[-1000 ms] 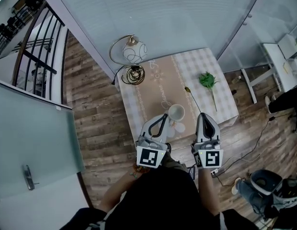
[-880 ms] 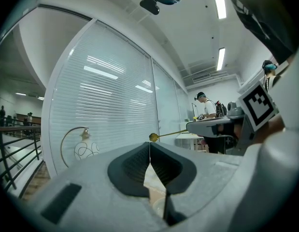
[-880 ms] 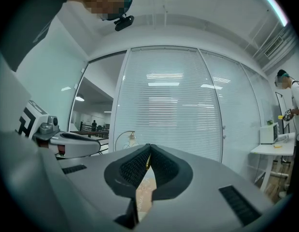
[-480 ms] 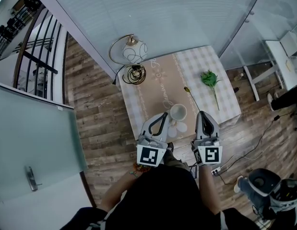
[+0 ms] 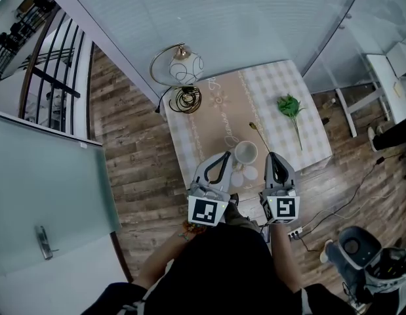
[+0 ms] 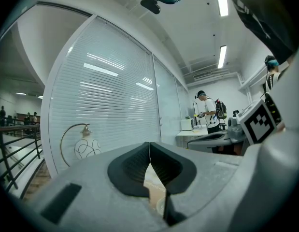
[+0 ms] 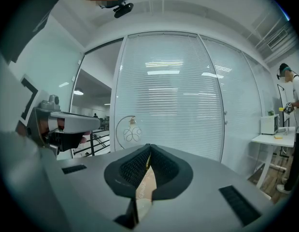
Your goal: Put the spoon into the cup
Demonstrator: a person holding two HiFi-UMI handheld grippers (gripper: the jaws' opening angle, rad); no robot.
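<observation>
A white globe lamp on a curled brass stand (image 5: 181, 77) occupies the left corner of the small table with checked cloth and beige runner (image 5: 189, 146). The left gripper (image 5: 224, 157) hovers at the near edge, jaws pressed together on nothing. A white ceramic cup (image 5: 246, 153) sits between the grippers, and a thin dark spoon with a golden bowl (image 5: 260, 136) lies on the cloth just beside it. The right gripper (image 5: 273, 157) is likewise closed and empty. A green leafy sprig (image 5: 291, 107) lies farther right.

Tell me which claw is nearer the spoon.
Right. The right claw sits just short of the spoon; the left claw is on the other side of the cup, farther off.
</observation>
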